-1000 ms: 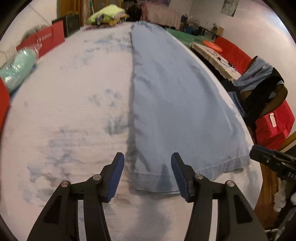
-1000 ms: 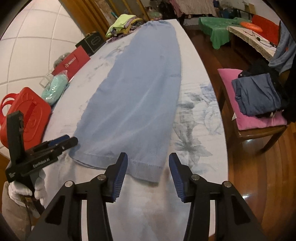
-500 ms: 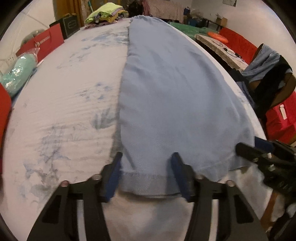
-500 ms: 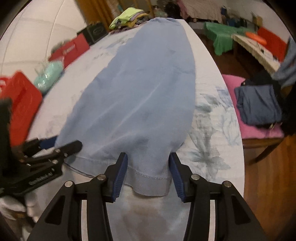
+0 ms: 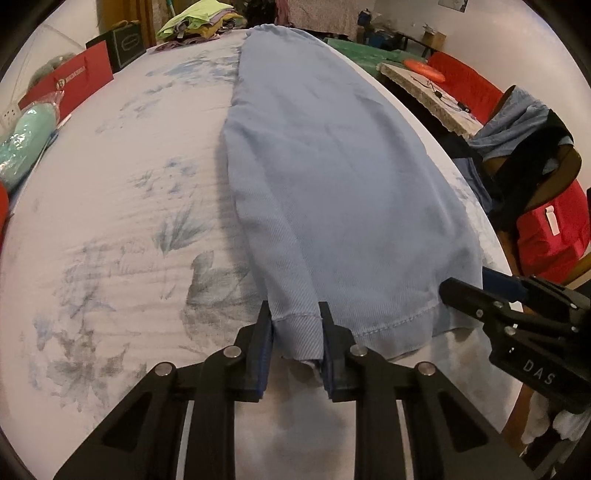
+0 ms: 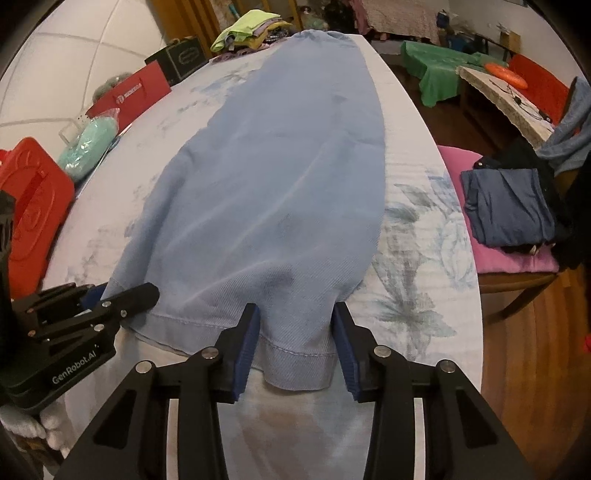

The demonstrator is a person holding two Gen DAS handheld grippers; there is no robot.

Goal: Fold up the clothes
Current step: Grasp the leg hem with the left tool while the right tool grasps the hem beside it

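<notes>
A long light-blue garment [image 5: 332, 166] lies flat down the bed's floral sheet [image 5: 129, 221], its hem nearest me. My left gripper [image 5: 295, 314] is at the hem's left corner. Its jaws are closing and the pads pinch a bunched fold of hem. My right gripper [image 6: 295, 314] straddles the hem's right corner of the garment [image 6: 288, 166]. Its jaws are closing too, wider apart, with the cloth loose between the pads. Each gripper shows in the other's view: the right gripper [image 5: 480, 291] at the right, the left gripper [image 6: 140, 295] at the left, held by a white-gloved hand.
Red bags [image 6: 33, 206] and a teal packet [image 6: 88, 147] line the bed's left side. A pile of clothes [image 6: 251, 26] sits at the far end. Right of the bed's edge, a chair with a pink cushion [image 6: 517, 258] holds a folded dark-blue garment [image 6: 506, 206].
Both grippers came forward and down onto the hem. The left jaws narrowed sharply and bunched the hem's corner; the right jaws narrowed slightly around the other corner.
</notes>
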